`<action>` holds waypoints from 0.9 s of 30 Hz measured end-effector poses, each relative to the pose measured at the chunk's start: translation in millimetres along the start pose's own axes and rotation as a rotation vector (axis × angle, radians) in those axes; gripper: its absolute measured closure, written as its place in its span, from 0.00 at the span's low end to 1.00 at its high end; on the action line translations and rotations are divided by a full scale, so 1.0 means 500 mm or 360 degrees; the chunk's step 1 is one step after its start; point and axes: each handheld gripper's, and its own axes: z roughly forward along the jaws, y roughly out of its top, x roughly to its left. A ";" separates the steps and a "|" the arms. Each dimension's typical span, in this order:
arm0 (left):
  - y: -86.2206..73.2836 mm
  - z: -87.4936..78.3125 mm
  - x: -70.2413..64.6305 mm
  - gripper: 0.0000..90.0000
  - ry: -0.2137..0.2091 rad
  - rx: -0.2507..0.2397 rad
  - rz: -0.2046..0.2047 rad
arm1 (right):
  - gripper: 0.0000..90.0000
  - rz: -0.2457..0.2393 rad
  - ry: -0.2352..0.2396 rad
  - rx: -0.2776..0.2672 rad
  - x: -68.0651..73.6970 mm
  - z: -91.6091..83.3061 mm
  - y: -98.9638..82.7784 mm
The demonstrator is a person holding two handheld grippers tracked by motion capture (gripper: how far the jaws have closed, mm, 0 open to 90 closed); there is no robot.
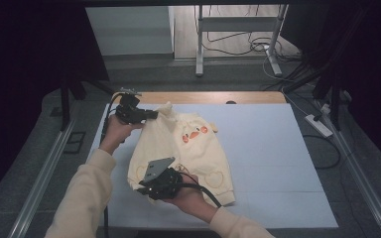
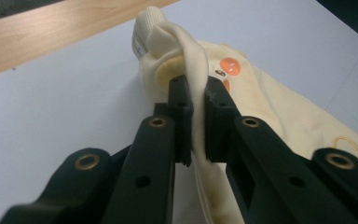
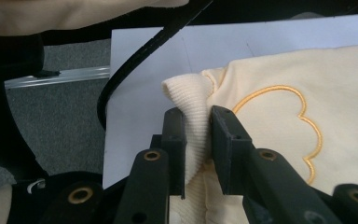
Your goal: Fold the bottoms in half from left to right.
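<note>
Left gripper (image 1: 151, 115) pinches the far edge of the yellow top (image 1: 188, 148) w/ the duck on it; right gripper (image 1: 141, 188) pinches its ribbed hem (near side). Top lies on the white mat (image 1: 278, 148). Step, I think: lifting to fold. Next: move both hands together.

The right tool (image 1: 146, 186) hides the garment's (image 1: 178, 148) near-left hem.

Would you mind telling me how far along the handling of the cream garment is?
Done: both grips are made. The left gripper pinches a fold of the cream fleece garment with the orange duck face; the right gripper clamps its ribbed hem. In hand: that left edge is raised off the white table mat. Left: probably the fold itself; the rest lies spread.
</note>
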 end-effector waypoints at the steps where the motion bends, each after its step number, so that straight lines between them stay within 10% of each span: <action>1: -0.004 0.004 0.000 0.92 -0.0002 0.0003 -0.0003 | 0.84 0.0009 0.0004 0.0005 0.000 0.000 -0.003; 27: 0.001 0.053 -0.014 0.91 -0.0010 -0.0012 -0.0038 | 0.85 0.0097 -0.0092 -0.0028 -0.012 -0.079 -0.068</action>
